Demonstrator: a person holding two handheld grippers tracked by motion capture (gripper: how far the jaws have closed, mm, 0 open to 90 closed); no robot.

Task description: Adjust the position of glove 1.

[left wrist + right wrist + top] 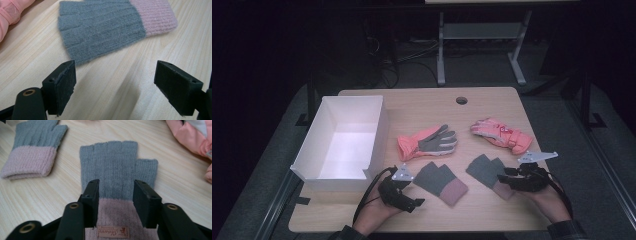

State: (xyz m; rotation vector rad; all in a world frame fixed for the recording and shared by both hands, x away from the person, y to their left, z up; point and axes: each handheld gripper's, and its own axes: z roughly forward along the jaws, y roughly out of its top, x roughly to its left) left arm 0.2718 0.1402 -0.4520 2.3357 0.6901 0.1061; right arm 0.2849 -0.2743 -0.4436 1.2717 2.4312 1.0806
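While right tool (pixel 116 203) straddles right knit glove (pixel 117 167) cuff, jaws part-open, nothing clamped; left tool (pixel 115 87) wide, empty; step: grasping glove; next: close on cuff, carry to white box (pixel 377 135).

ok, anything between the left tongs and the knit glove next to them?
Nothing visible. The left tongs stand open over bare wood, and the grey knit glove with the pink cuff lies flat just ahead of them. The closest other item, the pink ski glove, sits off to the side of that line, clear of the path.
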